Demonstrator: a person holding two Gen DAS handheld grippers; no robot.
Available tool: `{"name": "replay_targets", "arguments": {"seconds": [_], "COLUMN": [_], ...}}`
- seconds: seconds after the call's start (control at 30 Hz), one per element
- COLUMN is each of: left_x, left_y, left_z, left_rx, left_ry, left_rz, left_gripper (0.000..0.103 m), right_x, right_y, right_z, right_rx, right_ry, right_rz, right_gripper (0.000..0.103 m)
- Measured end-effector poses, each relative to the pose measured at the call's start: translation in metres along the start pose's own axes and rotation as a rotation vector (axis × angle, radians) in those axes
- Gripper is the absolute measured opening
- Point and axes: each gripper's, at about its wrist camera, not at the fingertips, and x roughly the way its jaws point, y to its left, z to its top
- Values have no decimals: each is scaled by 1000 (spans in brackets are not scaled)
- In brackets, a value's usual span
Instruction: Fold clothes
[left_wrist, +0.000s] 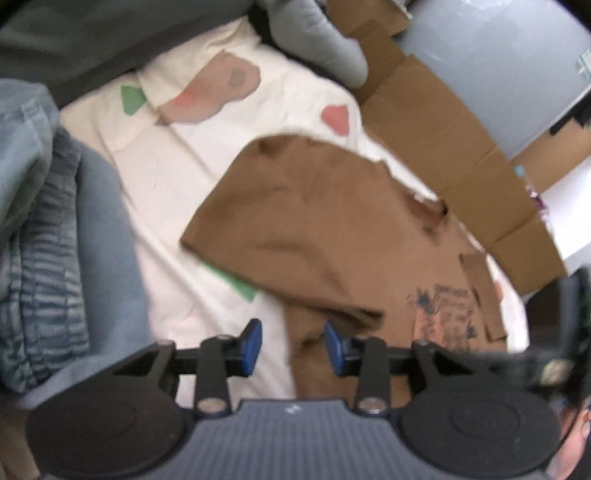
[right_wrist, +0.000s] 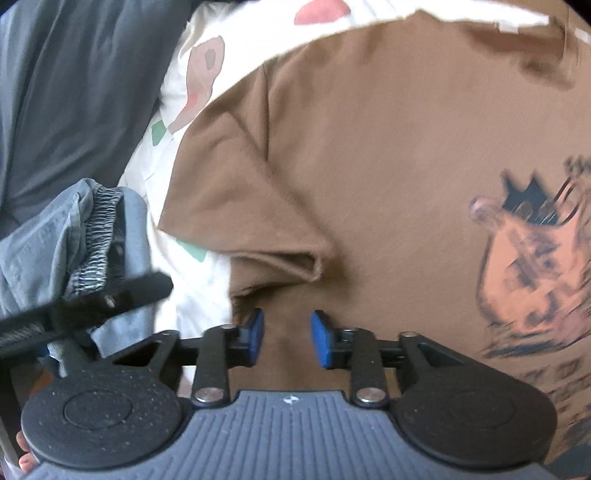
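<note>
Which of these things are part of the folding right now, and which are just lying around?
In use: brown T-shirt, left gripper, right gripper, both open over it.

Lying about: grey-blue clothes pile, cardboard, patterned sheet underneath.

A: Where's the left gripper (left_wrist: 293, 345)?
B: Over the brown T-shirt (left_wrist: 317, 221), jaws apart, holding nothing
A: And underneath?
B: A cream patterned sheet (left_wrist: 177, 177); cardboard (left_wrist: 454, 147) beyond

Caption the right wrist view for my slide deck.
Open right gripper hovers over a brown printed T-shirt on a patterned cream sheet.
</note>
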Motion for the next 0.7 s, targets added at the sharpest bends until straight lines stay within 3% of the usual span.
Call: {"name": "replay_targets", "arguments": {"seconds": [0.2, 0.47, 0.6, 0.7], "left_x": [20, 36, 33, 29], "left_y": [-13, -31, -35, -39], "left_z": [-15, -18, -18, -21], "left_rx": [103, 206, 231, 271], "left_ry": [31, 10, -20, -11], "left_rz": [93, 167, 197, 200], "left_gripper": [39, 38, 24, 24], "right_x": [-6, -2, -2, 0], "right_y": [3, 15, 15, 12], "right_z": [8, 13, 18, 22], "right_rx": [-142, -281, -312, -320], "right_ry": [-14, -35, -60, -77], "right_rz": [-73, -135, -151, -142], "right_gripper": [45, 47, 47, 47]}}
